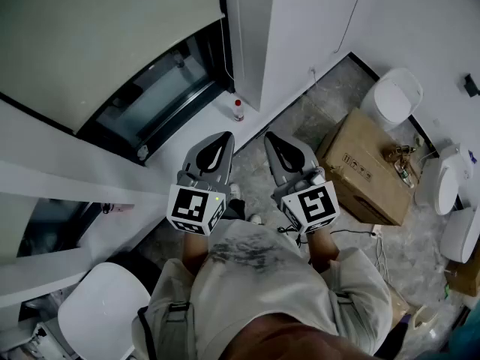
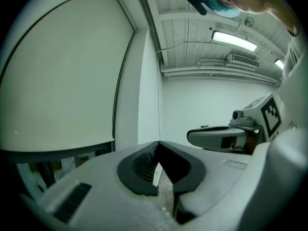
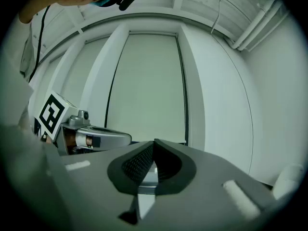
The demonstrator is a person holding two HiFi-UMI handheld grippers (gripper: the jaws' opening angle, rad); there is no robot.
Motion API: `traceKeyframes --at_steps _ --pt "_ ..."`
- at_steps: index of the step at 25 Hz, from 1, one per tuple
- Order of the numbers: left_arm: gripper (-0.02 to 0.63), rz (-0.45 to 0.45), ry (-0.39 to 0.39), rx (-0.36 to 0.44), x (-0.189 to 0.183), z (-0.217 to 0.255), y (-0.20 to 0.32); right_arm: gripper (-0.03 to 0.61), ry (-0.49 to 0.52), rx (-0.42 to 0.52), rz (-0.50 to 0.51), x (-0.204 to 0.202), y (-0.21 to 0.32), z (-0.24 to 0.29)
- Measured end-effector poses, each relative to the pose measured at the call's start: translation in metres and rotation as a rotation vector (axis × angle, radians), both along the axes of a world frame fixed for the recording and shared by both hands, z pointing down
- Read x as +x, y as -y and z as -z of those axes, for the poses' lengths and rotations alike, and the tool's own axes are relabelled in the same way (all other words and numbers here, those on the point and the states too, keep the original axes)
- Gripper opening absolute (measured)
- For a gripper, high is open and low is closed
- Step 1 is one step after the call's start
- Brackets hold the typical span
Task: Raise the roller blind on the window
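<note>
1. Roller blind [image 1: 90, 36] covers the upper part of the window [image 1: 161, 88], with bare glass showing below its bottom edge.
2. Left gripper [image 1: 222, 139] and right gripper [image 1: 275, 141]: fingers together on nothing, pointing toward the blind, well apart from it.

The roller blind [image 1: 97, 36] fills the frame's upper left, with the window [image 1: 169, 85] under it. The left gripper [image 1: 223, 139] and right gripper [image 1: 273, 139] sit side by side at centre. A cardboard box [image 1: 371, 167] lies right, a chair [image 1: 101, 310] lower left.
</note>
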State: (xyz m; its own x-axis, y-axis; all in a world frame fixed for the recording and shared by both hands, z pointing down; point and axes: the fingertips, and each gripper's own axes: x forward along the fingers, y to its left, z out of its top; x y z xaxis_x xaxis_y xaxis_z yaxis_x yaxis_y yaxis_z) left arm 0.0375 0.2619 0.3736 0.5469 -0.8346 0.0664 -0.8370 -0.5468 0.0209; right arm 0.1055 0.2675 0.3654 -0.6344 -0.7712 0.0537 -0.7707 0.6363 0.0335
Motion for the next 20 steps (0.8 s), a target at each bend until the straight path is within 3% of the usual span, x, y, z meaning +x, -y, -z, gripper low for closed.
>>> traceKeyframes --at_steps 20 --pt "0.003 -0.04 -0.027 -0.041 -0.049 -0.004 0.124 0.005 0.041 0.026 -0.079 -0.046 0.126 0.005"
